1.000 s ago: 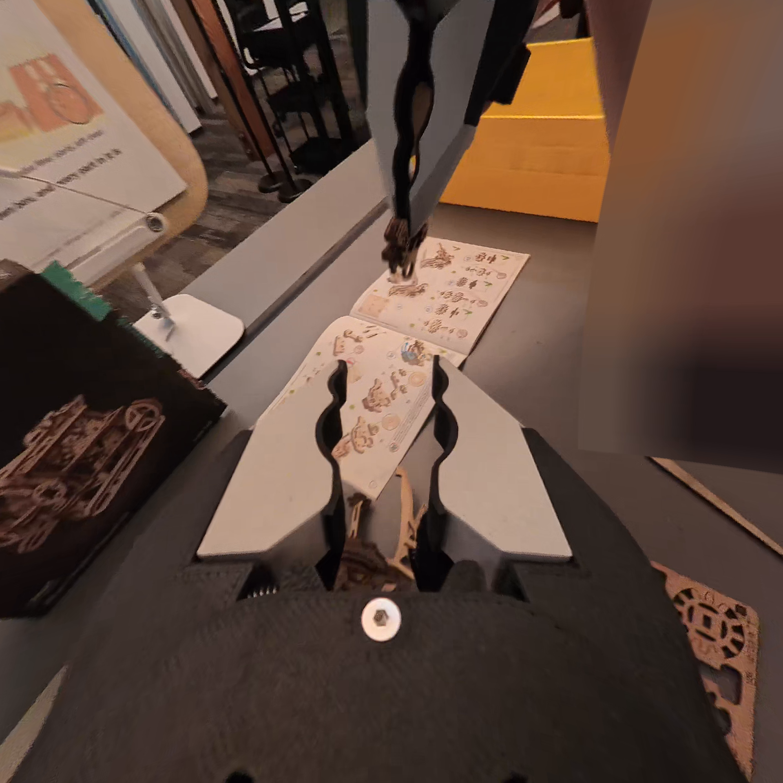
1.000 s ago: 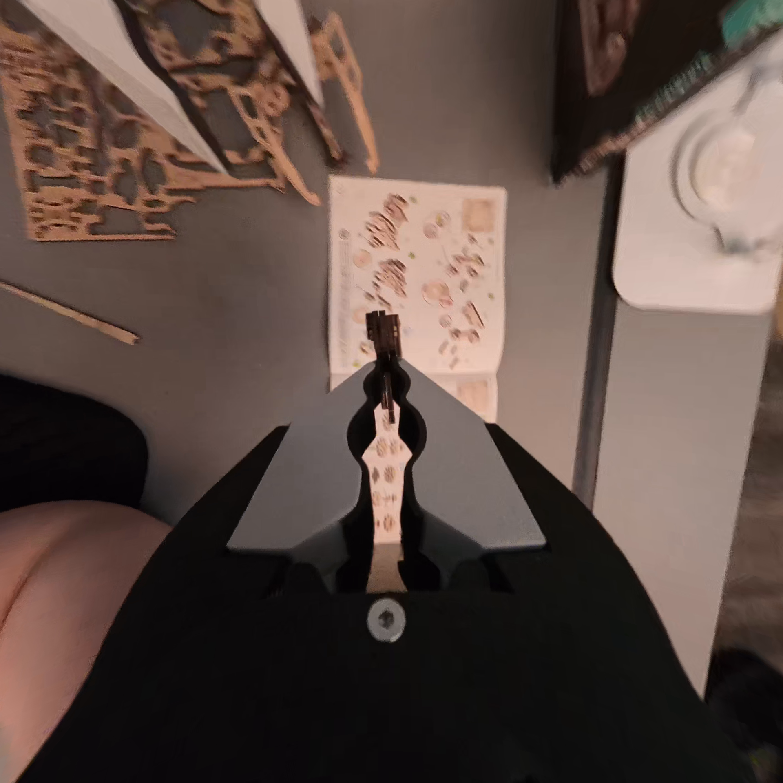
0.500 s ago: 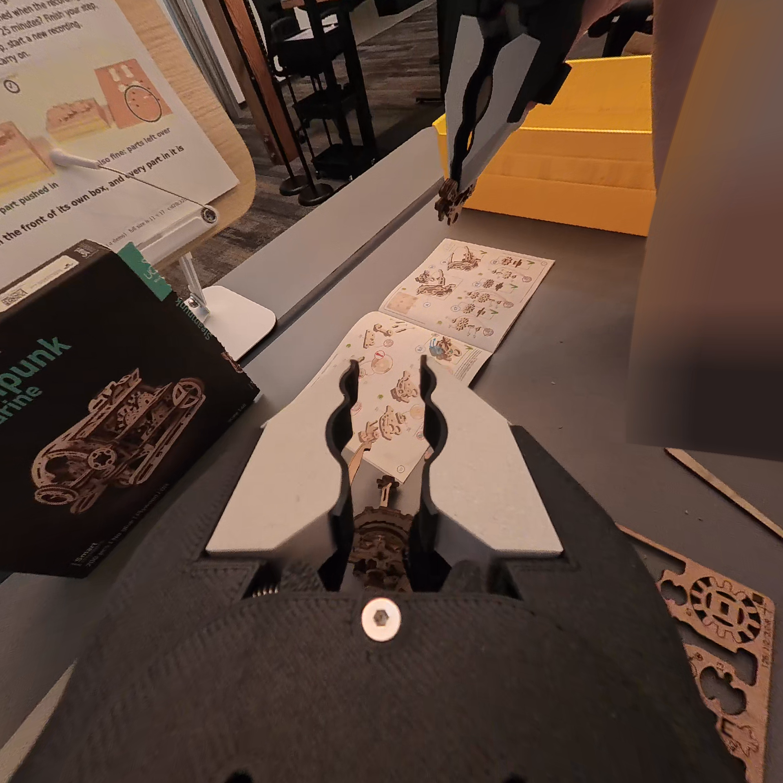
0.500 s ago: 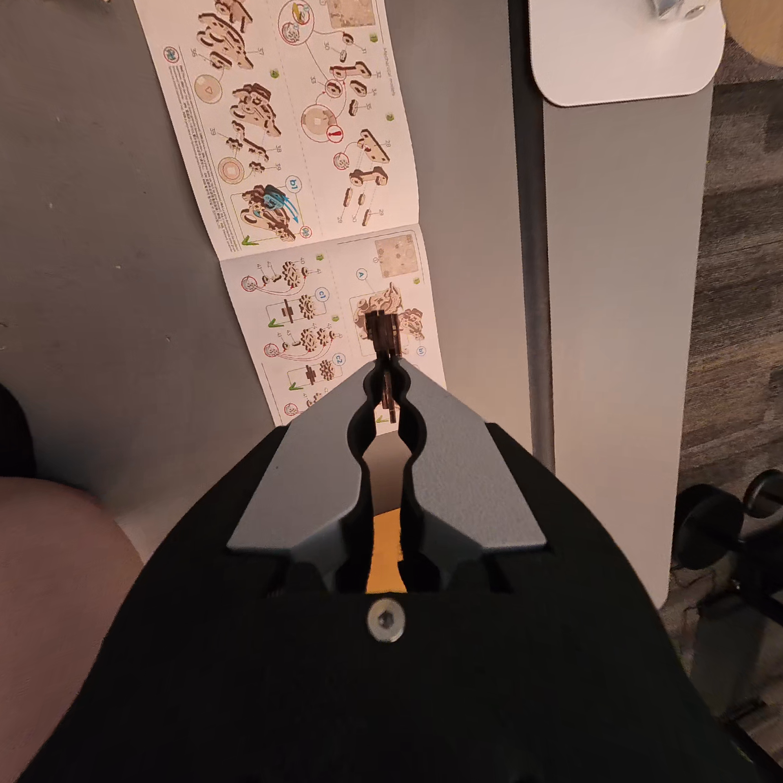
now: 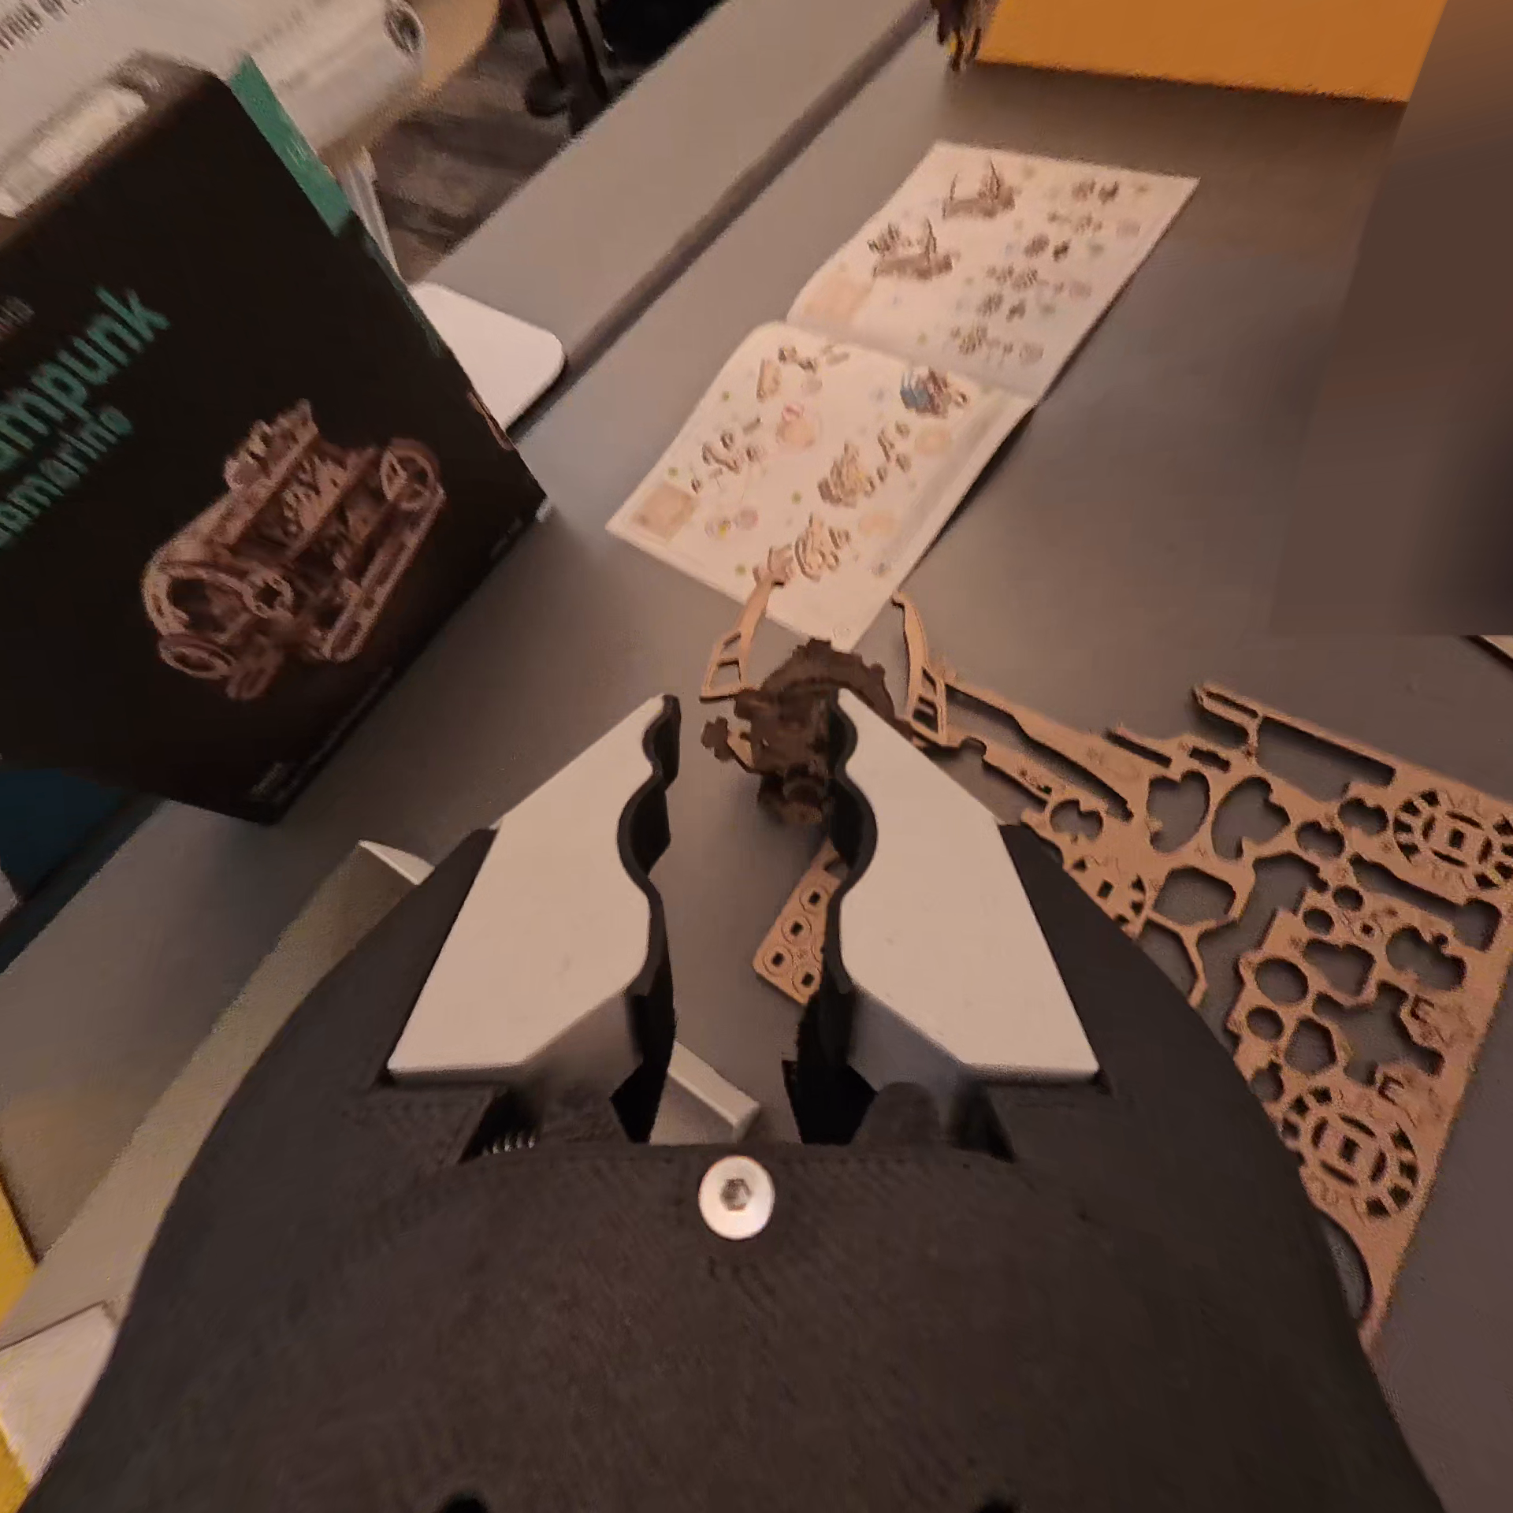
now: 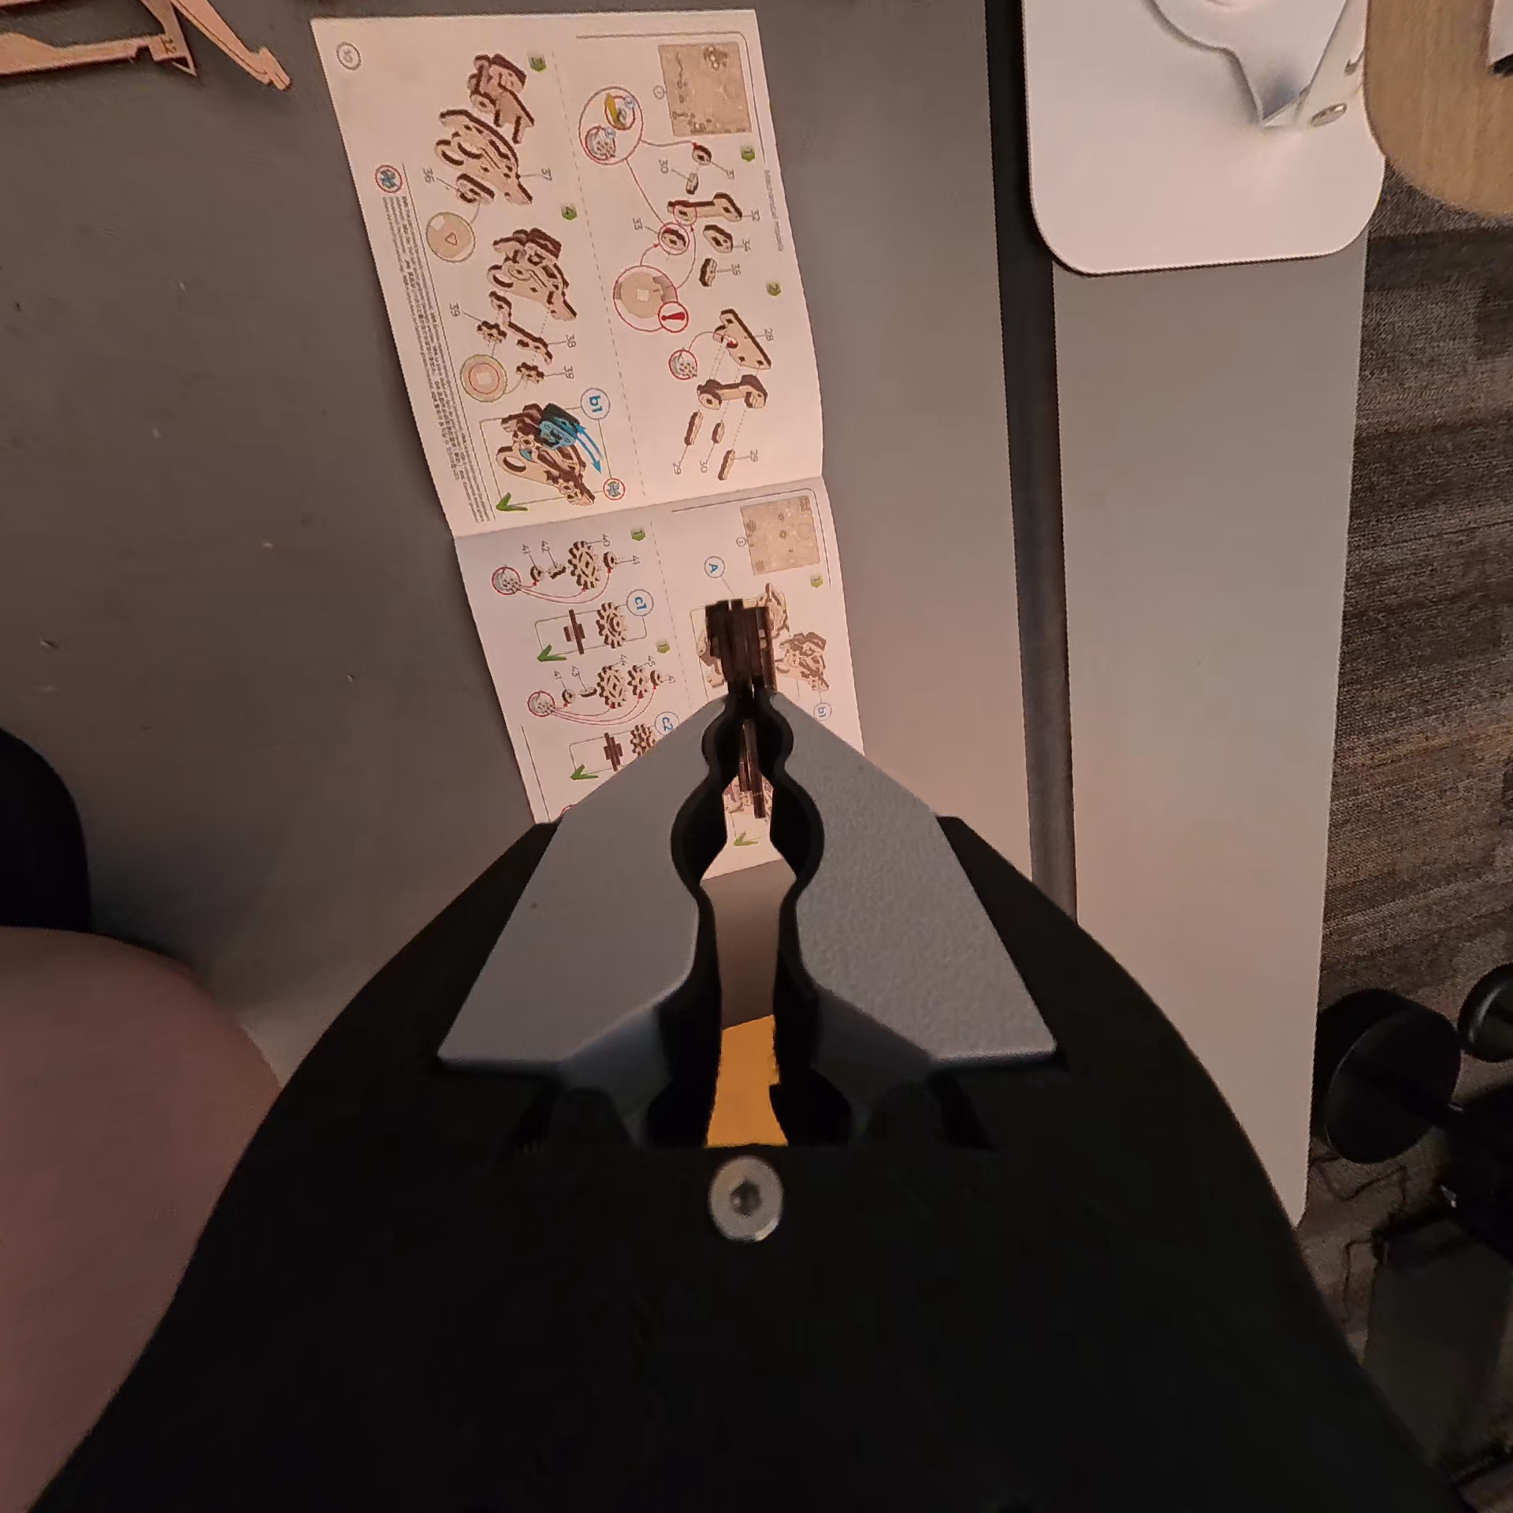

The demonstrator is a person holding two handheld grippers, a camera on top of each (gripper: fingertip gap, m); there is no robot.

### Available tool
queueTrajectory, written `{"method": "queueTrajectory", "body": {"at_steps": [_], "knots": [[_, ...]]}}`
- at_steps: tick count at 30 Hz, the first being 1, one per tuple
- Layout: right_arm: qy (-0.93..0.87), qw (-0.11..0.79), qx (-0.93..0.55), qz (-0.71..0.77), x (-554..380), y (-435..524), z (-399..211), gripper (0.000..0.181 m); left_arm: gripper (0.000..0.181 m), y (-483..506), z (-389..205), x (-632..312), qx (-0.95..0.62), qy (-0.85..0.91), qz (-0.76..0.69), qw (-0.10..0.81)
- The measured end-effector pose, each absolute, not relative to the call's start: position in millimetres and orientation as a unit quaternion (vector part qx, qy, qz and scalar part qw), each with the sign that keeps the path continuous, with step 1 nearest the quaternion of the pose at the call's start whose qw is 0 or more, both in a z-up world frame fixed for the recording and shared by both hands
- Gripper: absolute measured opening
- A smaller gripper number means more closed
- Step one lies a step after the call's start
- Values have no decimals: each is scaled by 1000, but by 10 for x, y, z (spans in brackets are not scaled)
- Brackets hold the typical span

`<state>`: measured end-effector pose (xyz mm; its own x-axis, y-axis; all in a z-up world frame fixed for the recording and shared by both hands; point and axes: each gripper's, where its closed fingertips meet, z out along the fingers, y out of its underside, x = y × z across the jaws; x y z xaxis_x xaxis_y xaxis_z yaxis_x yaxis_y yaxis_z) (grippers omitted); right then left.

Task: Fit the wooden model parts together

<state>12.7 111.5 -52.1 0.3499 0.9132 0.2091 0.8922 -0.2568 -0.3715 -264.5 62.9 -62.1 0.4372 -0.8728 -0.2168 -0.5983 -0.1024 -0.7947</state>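
My left gripper [image 5: 753, 708] is open above the grey table. A small dark wooden gear assembly [image 5: 786, 737] sits between its fingertips, close against the right finger [image 5: 901, 884] and clear of the left one. I cannot tell whether it rests on the table. My right gripper [image 6: 741, 696] is shut on a small dark wooden part [image 6: 737, 647] and holds it above the lower page of the instruction sheet [image 6: 589, 286]. That part's tip shows at the top edge of the left wrist view [image 5: 958, 33].
A punched-out wooden parts sheet [image 5: 1228, 860] lies right of the left gripper. The instruction sheet [image 5: 901, 368] lies ahead, a black kit box [image 5: 205, 409] stands at the left, and a yellow box [image 5: 1187, 41] is at the back. A white stand base [image 6: 1187, 147] sits by the table edge. My hands' fingertips stand some 30 cm from each other.
The left gripper's jaws have opened wider. The gear assembly, earlier deep between the fingers, is now at the fingertips. The right gripper has moved farther off, still holding its part.
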Motion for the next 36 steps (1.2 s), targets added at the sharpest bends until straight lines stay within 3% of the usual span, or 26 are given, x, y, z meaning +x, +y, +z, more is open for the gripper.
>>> {"method": "queueTrajectory", "body": {"at_steps": [6, 16, 20, 23, 26, 36], "knots": [[-574, 225, -787, 26, 112, 1098, -491, 2, 34, 539, -988, -2699, -740, 543, -159, 364], [-577, 227, -784, 32, 89, 1085, -484, 2, 23, 596, -1385, -2742, -761, 552, -110, 323], [-579, 226, -783, 31, 78, 1073, -477, 2, 12, 618, -1405, -2747, -758, 553, -115, 327], [-583, 227, -779, 34, 58, 1050, -467, 2, 30, 670, -1390, -2750, -762, 542, -117, 335], [-584, 228, -779, 35, 52, 1047, -462, 2, 11, 639, -1394, -2723, -751, 554, -127, 335], [-584, 232, -777, 38, 53, 1040, -450, 2, 11, 657, -1320, -2687, -710, 586, -108, 374]]}}
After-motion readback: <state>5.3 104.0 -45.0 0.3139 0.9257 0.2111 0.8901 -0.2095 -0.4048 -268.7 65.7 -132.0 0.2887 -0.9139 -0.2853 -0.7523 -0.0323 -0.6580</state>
